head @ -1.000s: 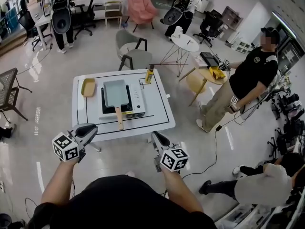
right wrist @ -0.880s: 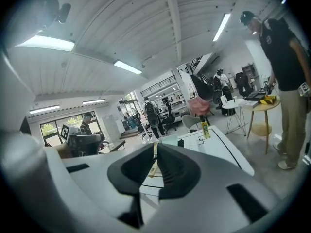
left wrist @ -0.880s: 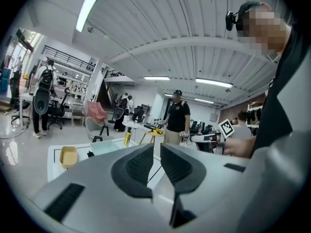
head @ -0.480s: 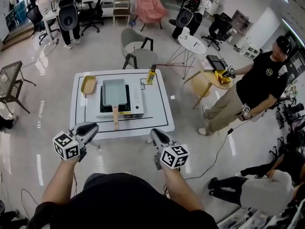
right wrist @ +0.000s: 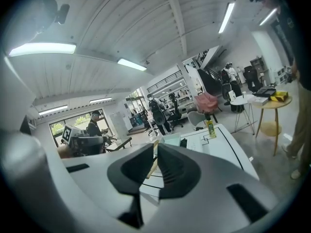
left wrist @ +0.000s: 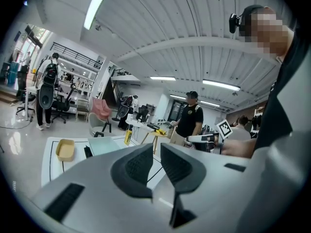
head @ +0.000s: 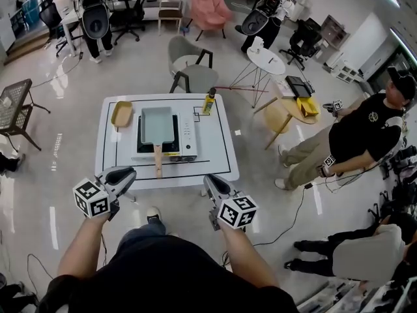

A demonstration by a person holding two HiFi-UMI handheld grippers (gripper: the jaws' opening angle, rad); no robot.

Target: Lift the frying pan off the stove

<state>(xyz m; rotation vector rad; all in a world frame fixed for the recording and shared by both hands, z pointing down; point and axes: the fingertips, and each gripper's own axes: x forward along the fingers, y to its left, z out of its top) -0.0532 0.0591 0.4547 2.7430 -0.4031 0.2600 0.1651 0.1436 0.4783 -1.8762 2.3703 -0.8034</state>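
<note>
Standing back from the white table point(head: 225, 165), the person held both tools out in front, short of the table's near edge and touching nothing. The left gripper point(head: 127, 173) had its jaws drawn together, with only a thin slit between the pads and nothing in it. Its own view showed the same point(left wrist: 156, 159). The right gripper point(head: 210, 180) was closed too and empty point(right wrist: 155, 166). The pan's wooden handle point(right wrist: 153, 162) showed in the gap beyond its jaws, well away from them.

The frying pan point(head: 158, 124), a pale blue-green rectangular one, sat on the stove point(head: 187, 134) in the middle of the table. Its handle point(head: 158, 162) pointed toward the near edge, between the two grippers but well apart from both. A yellow tray point(head: 121, 114) lay on the table just left of the stove. A small yellow bottle point(head: 210, 102) stood upright by the far right corner.

Beyond the table stood a grey chair point(head: 192, 74), and farther off a pink armchair point(head: 210, 6). A round white side table point(head: 268, 60) stood off to the far right. Over on the right a person in a black shirt point(head: 365, 132) leaned forward. Another figure in a grey top point(head: 365, 253) was crouched near the right edge.
</note>
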